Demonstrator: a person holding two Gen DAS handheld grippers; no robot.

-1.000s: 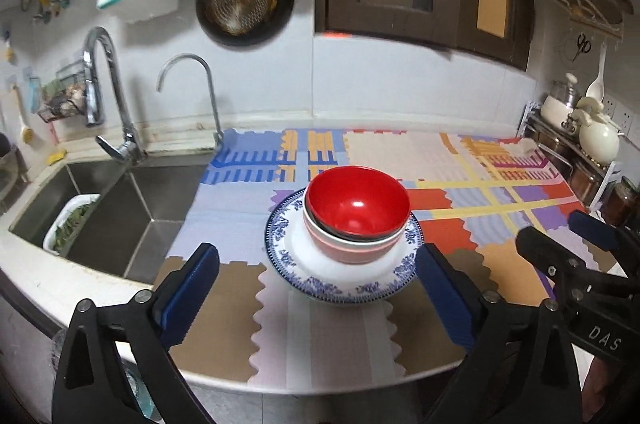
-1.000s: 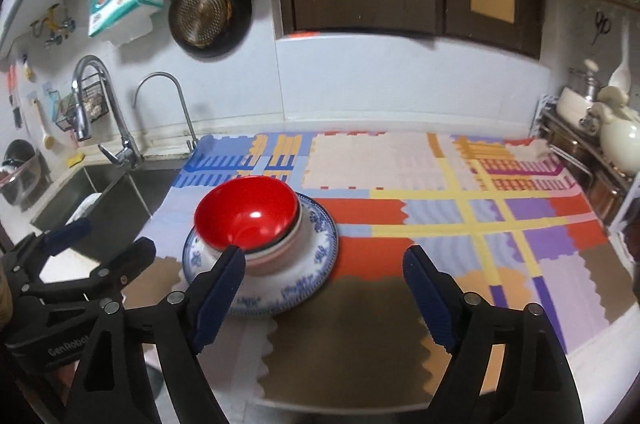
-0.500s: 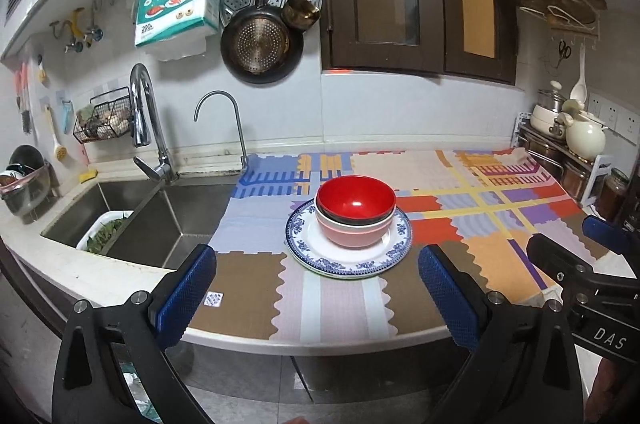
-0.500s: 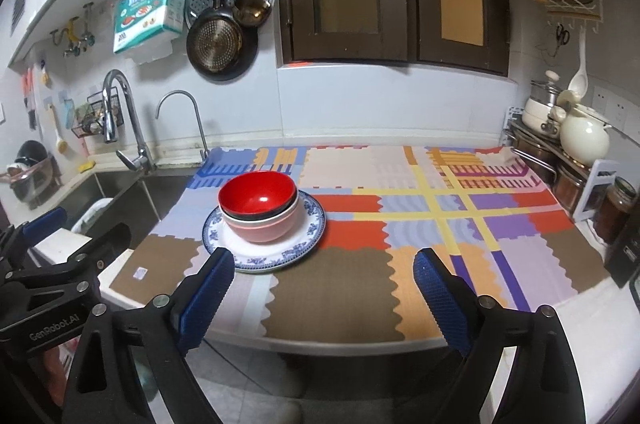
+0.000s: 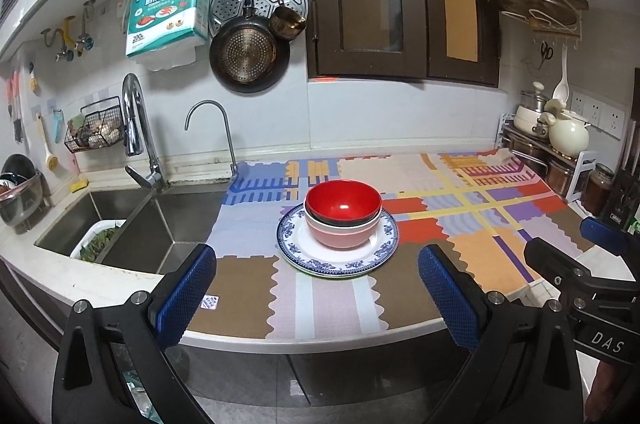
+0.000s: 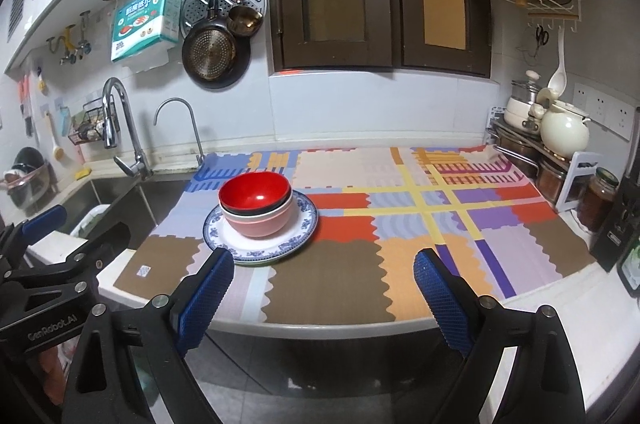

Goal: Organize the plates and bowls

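A red bowl (image 5: 343,199) sits nested in a pink bowl (image 5: 342,235), and both stand on a blue-patterned white plate (image 5: 376,250) on the colourful mat. The same stack shows in the right wrist view: red bowl (image 6: 254,193), pink bowl (image 6: 262,222), plate (image 6: 302,226). A green-edged plate seems to lie under the patterned one. My left gripper (image 5: 316,294) is open and empty, held back from the counter's front edge. My right gripper (image 6: 324,298) is open and empty, also off the counter, to the right of the stack.
A sink (image 5: 132,224) with a white basket of greens (image 5: 96,238) lies left of the mat. Two taps (image 5: 136,128) stand behind it. A rack with pots and a kettle (image 6: 564,130) and jars (image 6: 600,194) fills the right end. Pans hang on the wall (image 5: 248,60).
Both grippers have pulled back and up from the counter; the stack now looks smaller and farther away. Bowls and plate have not moved. Both grippers stay open.
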